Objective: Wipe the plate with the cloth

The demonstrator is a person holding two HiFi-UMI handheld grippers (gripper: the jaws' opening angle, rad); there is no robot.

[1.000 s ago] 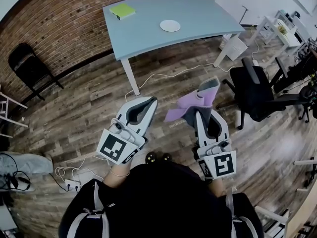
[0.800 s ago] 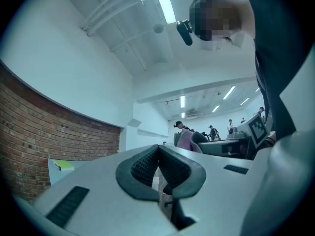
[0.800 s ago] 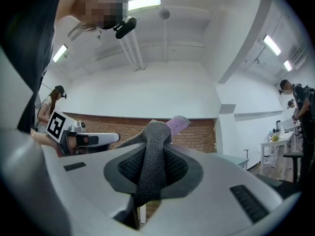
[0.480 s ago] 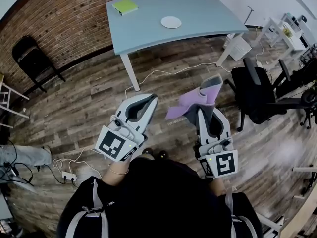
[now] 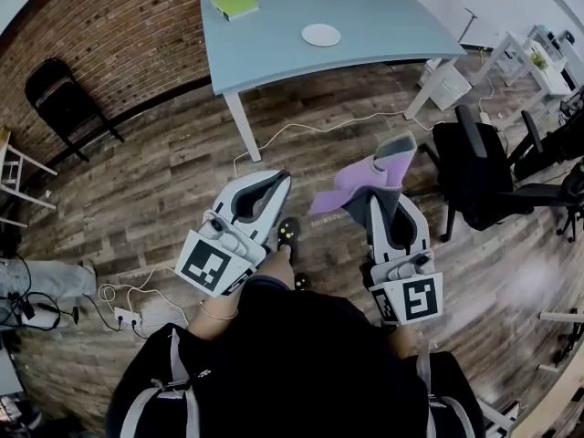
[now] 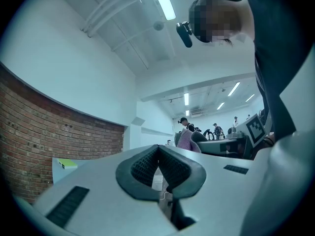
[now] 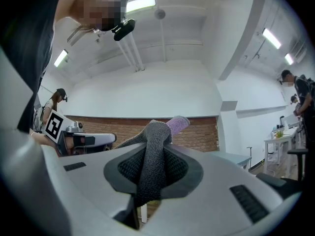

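One table (image 5: 274,48) stood well ahead of my fingertips. Of my two grippers, the left gripper (image 6: 158,154) was pressed shut on nothing, free, I judged, to steady things. The right gripper (image 7: 153,154) pinched the one cloth (image 5: 356,188), carried ready for wiping. One plate (image 5: 320,35) lay far beyond both tips.

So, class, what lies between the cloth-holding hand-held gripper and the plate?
Head view: beyond the cloth, wooden floor crossed by a white cable, then bare tabletop up to the plate.
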